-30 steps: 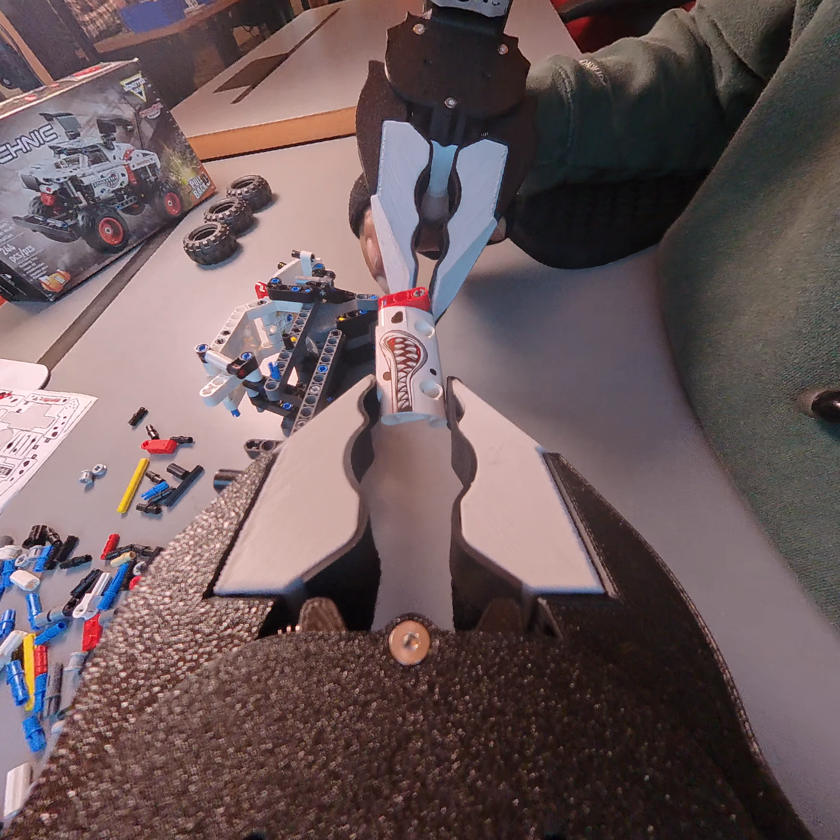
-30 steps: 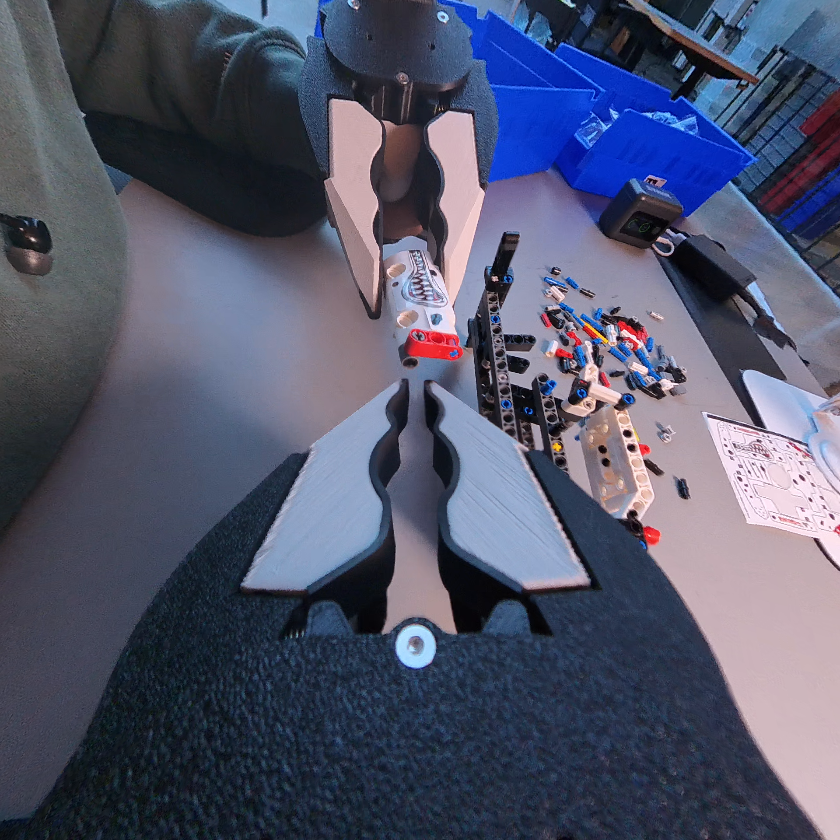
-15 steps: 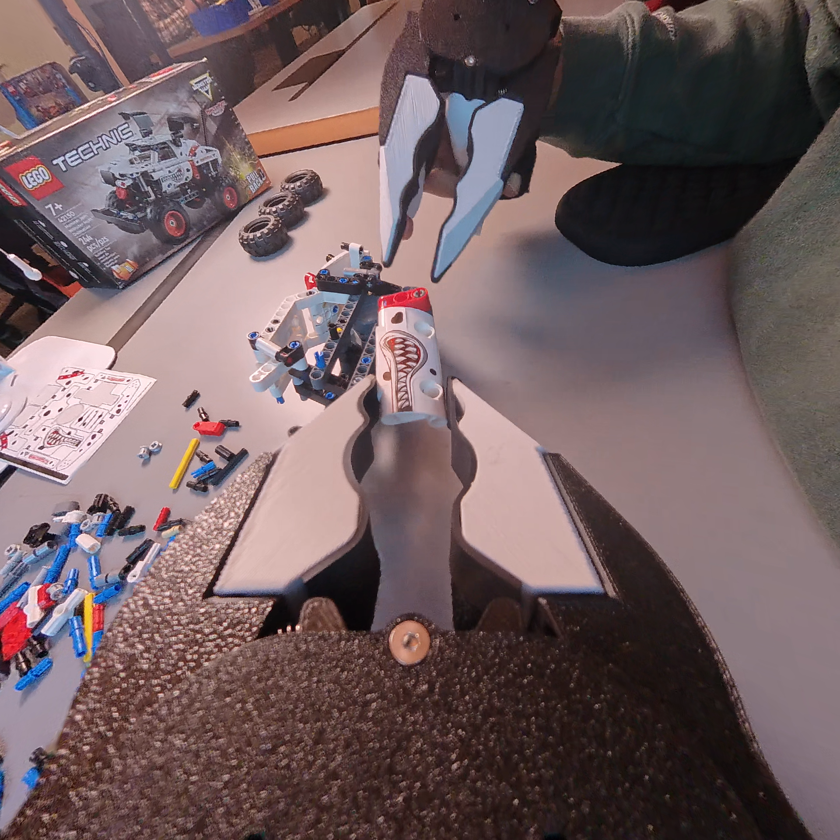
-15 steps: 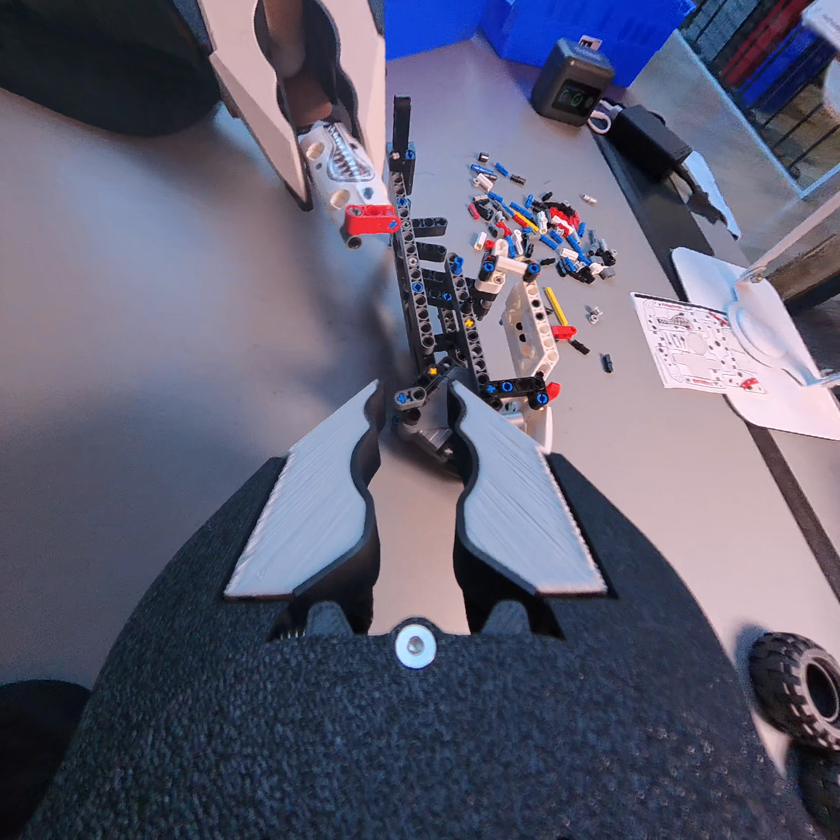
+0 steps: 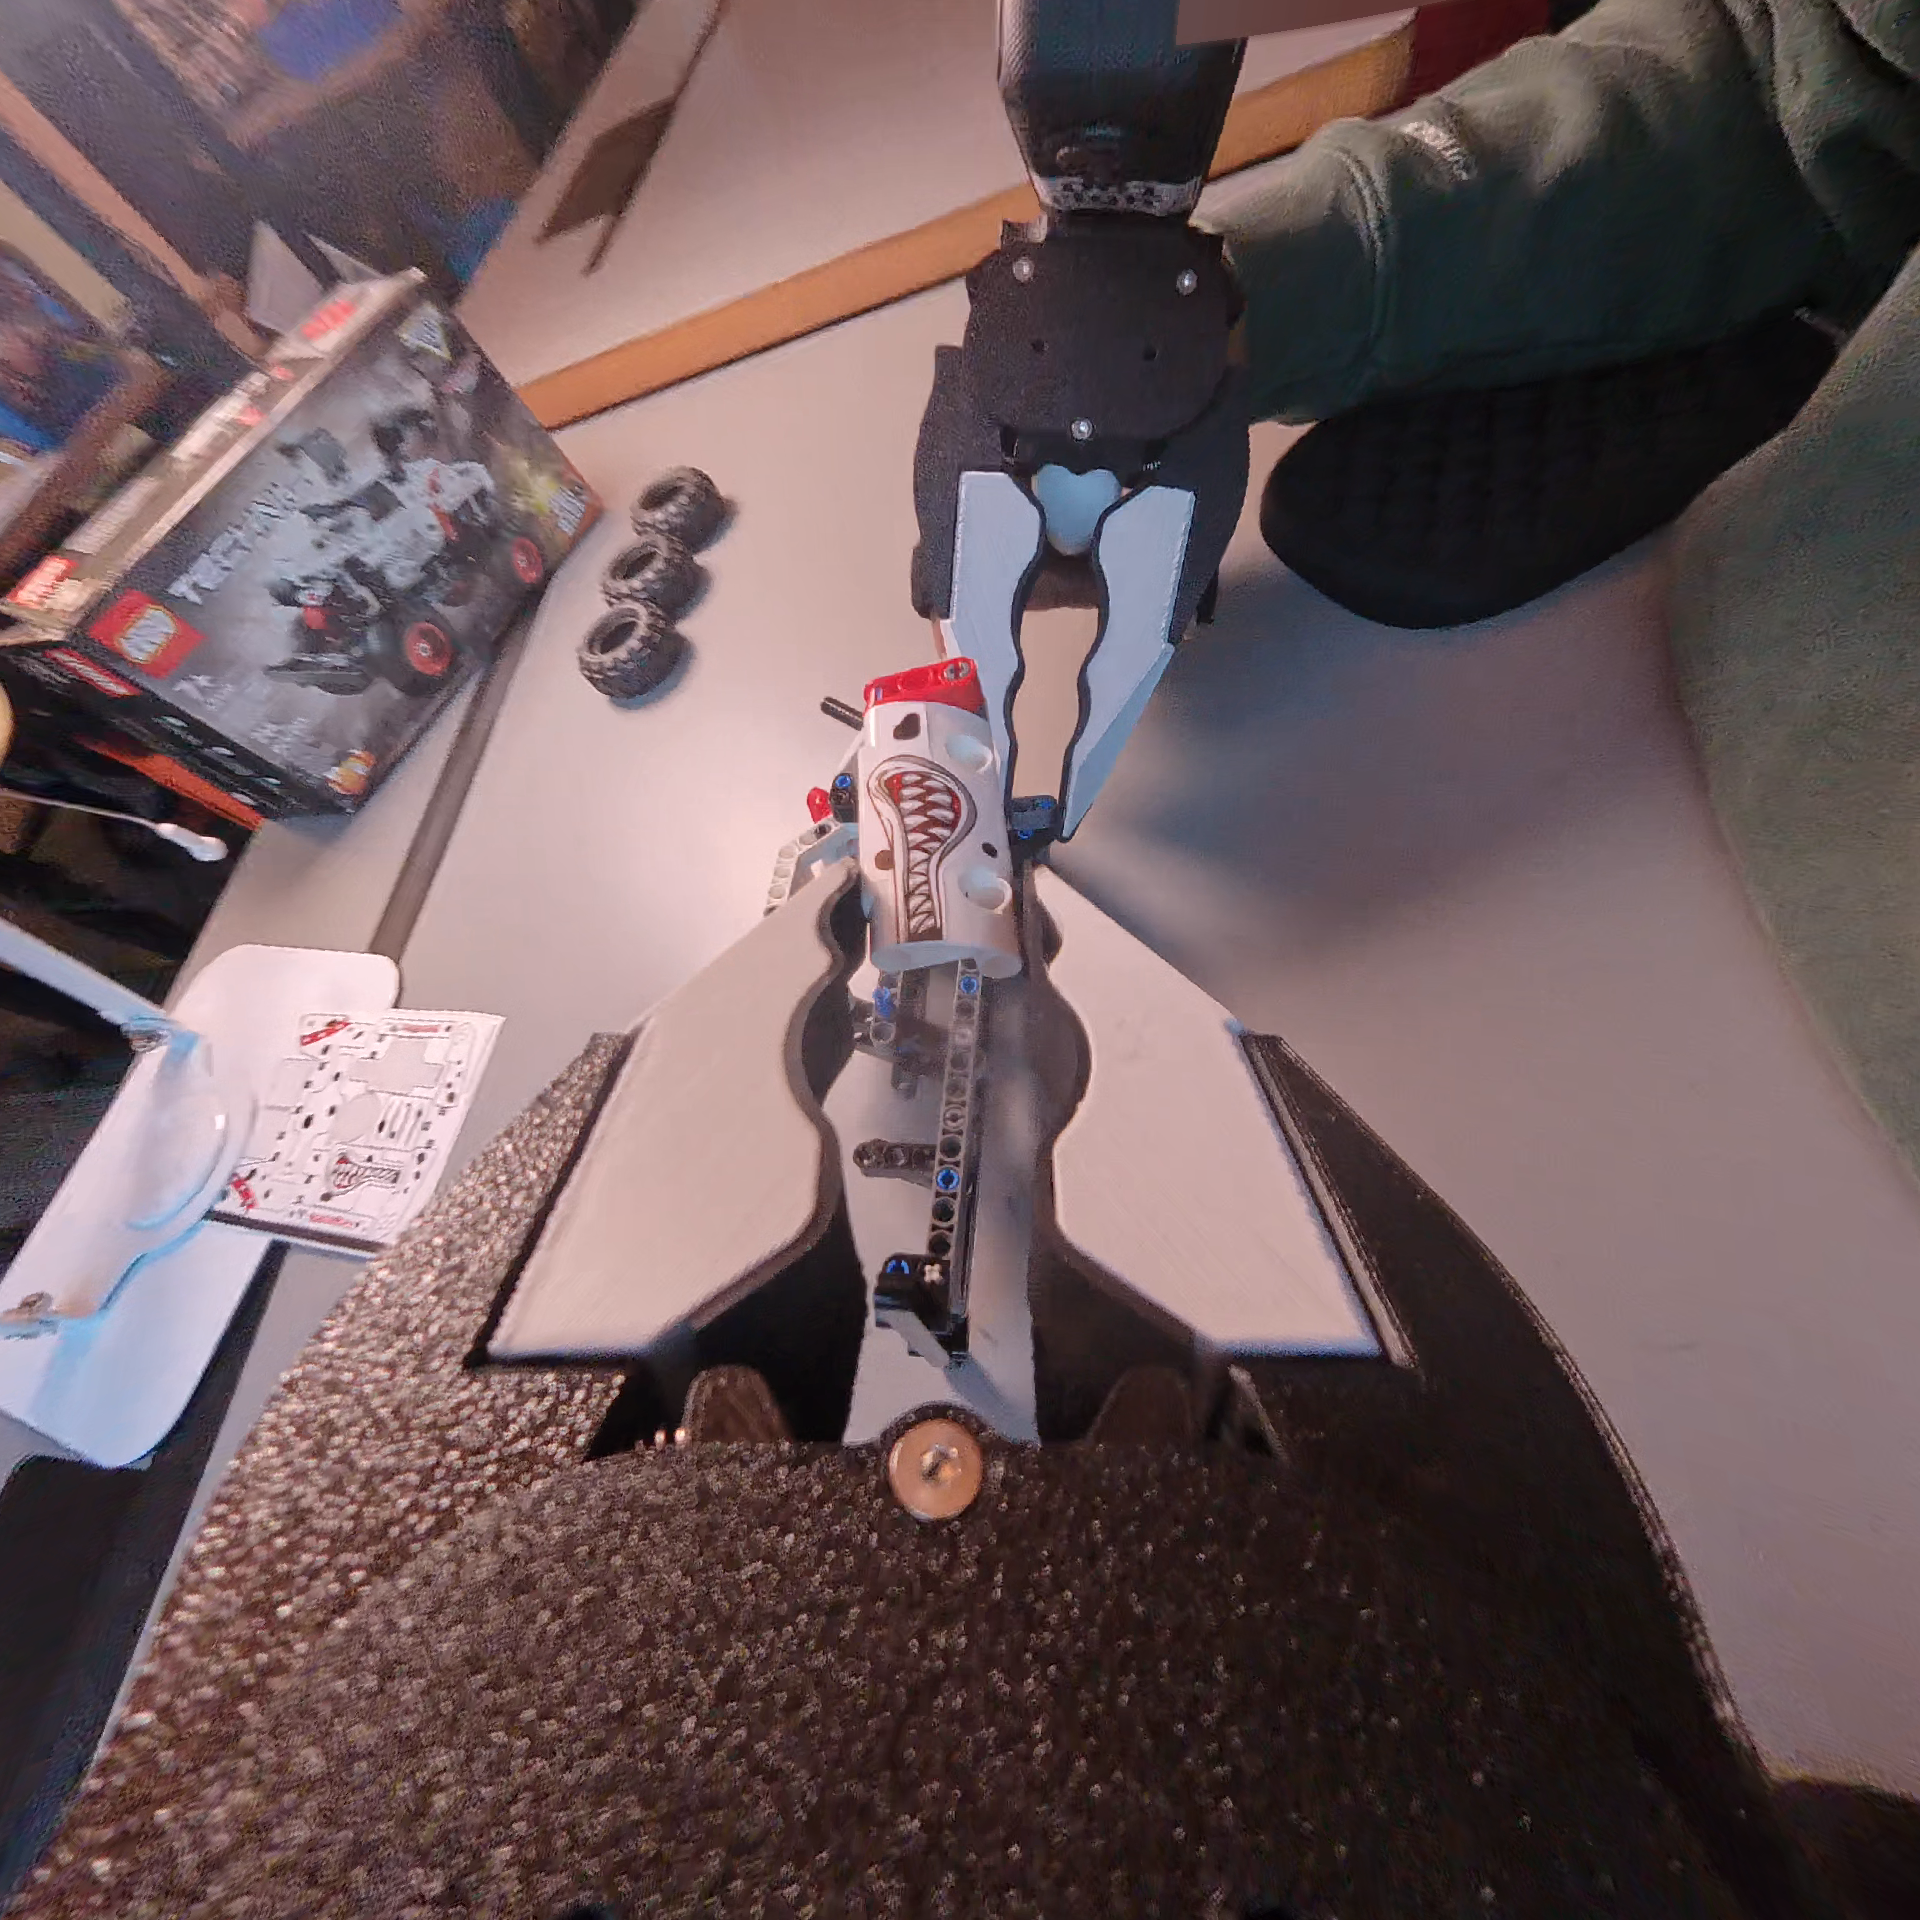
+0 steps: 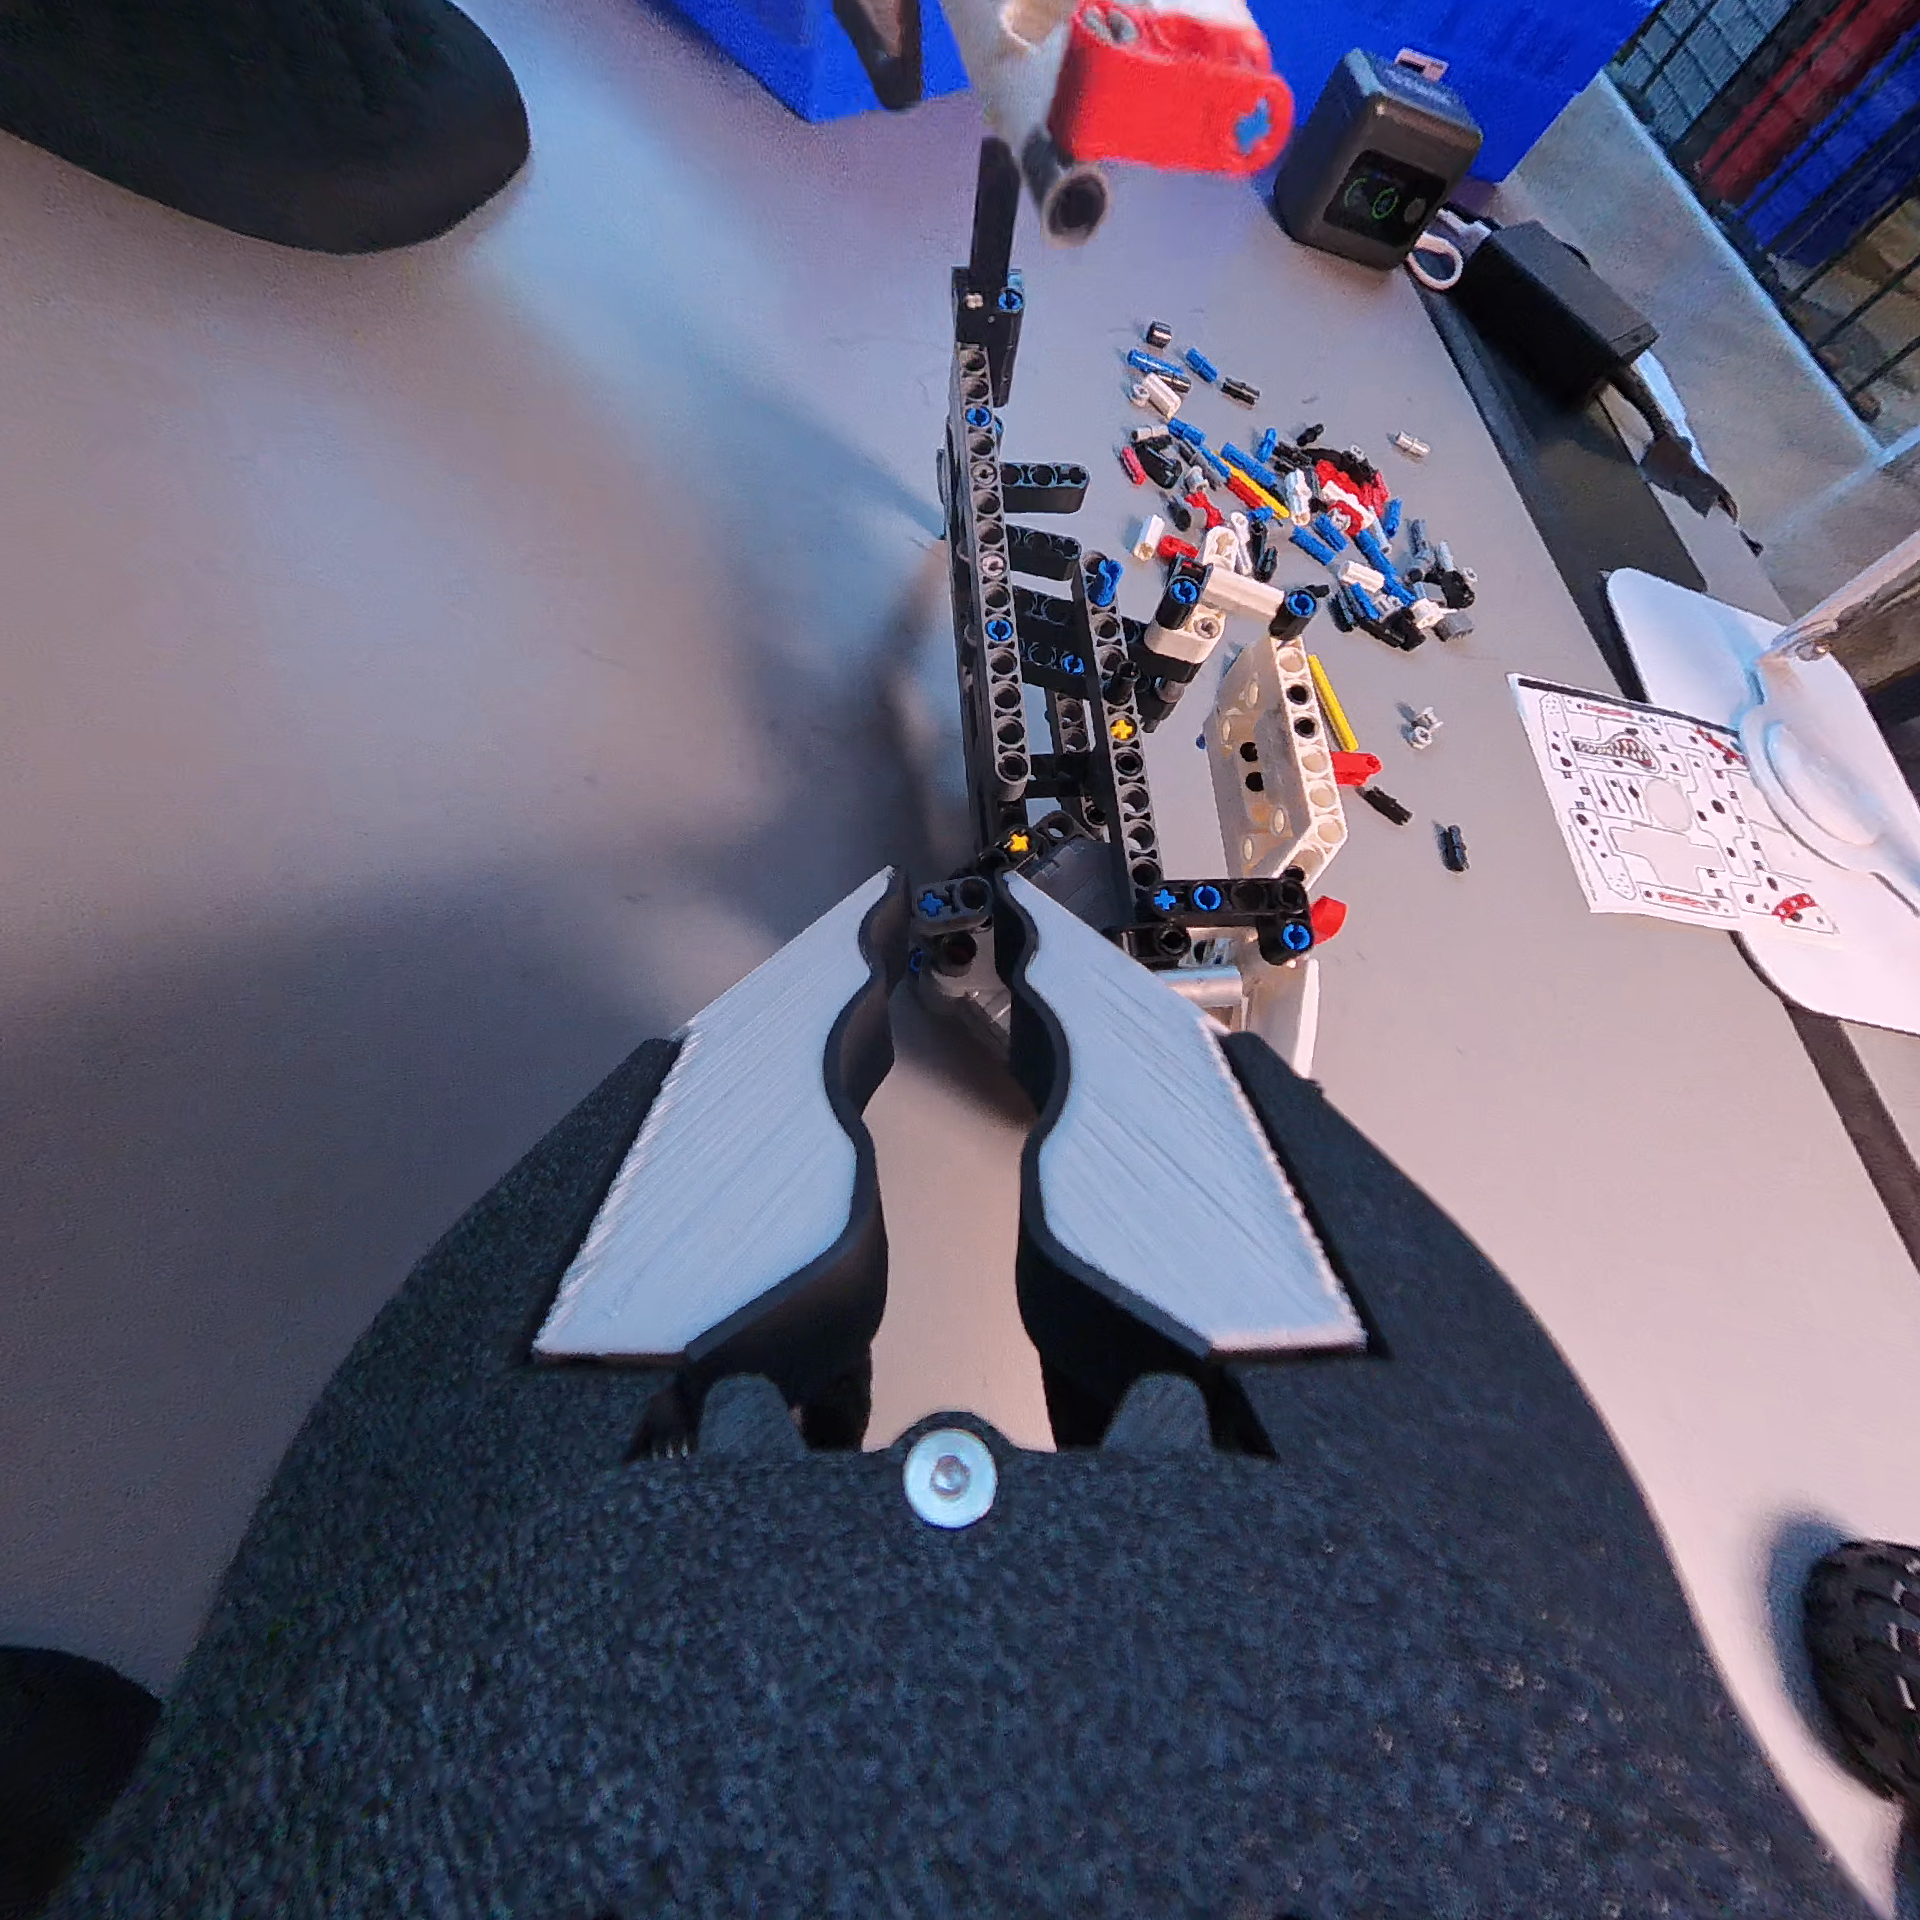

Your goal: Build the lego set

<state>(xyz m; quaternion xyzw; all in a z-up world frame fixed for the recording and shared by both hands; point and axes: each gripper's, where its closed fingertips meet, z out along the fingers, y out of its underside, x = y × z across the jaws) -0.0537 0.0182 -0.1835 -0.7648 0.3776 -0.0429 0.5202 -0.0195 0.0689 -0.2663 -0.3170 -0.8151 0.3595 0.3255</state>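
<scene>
Pinching the white curved panel with the shark-mouth sticker and red end piece (image 5: 928,831), the left gripper (image 5: 935,894) has its fingers pressed against the panel's sides. Half a second ago this panel hung beside the black beam chassis with white frame parts (image 6: 1049,665); now the chassis lies directly under the left fingers, its long black beam visible between them in the left wrist view — so the panel has been carried over the frame, probably to be mated with it.

The right gripper (image 6: 948,904) has changed too. A second ago it hovered with its fingers nearly together on nothing; now they have come down at the near end of the chassis and pinch a short black connector with blue pins there. That reads as bracing the frame so the panel can be pushed on.

Beyond the chassis, on its far side from the right gripper's camera, lies a scatter of small blue, black, red and yellow pins (image 6: 1299,520) on the grey desk (image 6: 468,675). A white sticker sheet (image 6: 1662,810) sits to the side of it, and three black rubber tyres (image 5: 649,582) with the printed set box (image 5: 301,582) lie past its other end.
</scene>
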